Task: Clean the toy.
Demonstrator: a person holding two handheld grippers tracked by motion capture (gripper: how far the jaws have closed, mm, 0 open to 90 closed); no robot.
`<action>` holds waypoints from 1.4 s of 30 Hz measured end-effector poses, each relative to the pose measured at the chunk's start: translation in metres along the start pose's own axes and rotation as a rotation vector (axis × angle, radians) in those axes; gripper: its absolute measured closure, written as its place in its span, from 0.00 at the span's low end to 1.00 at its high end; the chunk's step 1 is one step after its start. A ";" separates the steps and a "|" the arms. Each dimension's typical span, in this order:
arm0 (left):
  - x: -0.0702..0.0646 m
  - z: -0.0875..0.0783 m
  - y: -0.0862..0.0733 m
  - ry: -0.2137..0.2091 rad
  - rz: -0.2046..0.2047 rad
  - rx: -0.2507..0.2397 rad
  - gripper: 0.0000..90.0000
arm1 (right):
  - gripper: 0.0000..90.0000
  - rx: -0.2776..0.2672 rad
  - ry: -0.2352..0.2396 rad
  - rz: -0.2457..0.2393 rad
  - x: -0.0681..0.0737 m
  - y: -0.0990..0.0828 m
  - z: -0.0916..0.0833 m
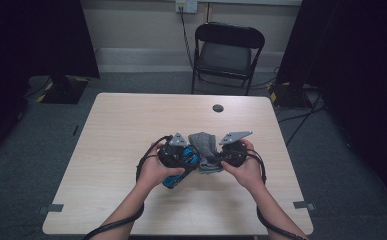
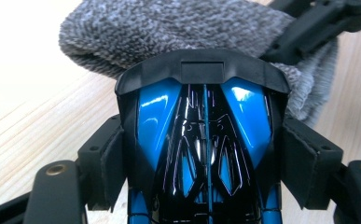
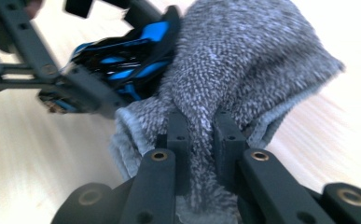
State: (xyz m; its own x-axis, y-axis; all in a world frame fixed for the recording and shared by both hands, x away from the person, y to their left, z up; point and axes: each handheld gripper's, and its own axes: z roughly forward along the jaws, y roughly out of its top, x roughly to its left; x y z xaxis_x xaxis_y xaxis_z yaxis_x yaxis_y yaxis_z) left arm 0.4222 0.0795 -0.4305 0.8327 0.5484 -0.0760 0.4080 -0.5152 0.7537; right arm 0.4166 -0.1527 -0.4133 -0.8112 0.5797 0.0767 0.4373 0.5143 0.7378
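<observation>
Left hand-held gripper [image 2: 201, 140] clamps its 2 jaws on a glossy blue-and-black toy car [image 2: 204, 154], whose nose touches a grey sock [image 3: 243, 70]. Right hand-held gripper [image 3: 201, 135] is clenched on a fold of that sock. Both hang near the desk's [image 1: 131, 120] middle, toward its near edge.

Black folding chair [image 1: 228, 52] (empty), grey carpet [image 1: 41, 150], pale wall [image 1: 141, 22], wall socket [image 1: 186, 5]

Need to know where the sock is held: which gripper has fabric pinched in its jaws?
The right gripper: its jaws are shut on a fold of the grey sock. The left gripper instead clamps the blue-and-black object.
</observation>
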 end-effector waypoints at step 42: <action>0.018 -0.012 0.001 0.069 -0.053 -0.026 0.28 | 0.89 -0.055 0.047 0.046 -0.001 -0.053 -0.027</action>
State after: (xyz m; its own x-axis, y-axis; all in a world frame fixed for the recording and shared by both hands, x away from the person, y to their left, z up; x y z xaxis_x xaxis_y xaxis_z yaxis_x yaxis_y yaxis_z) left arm 0.4337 0.0967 -0.4234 0.7818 0.6194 -0.0718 0.4406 -0.4672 0.7666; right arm 0.3840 -0.1979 -0.4339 -0.8086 0.5712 0.1414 0.4533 0.4514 0.7686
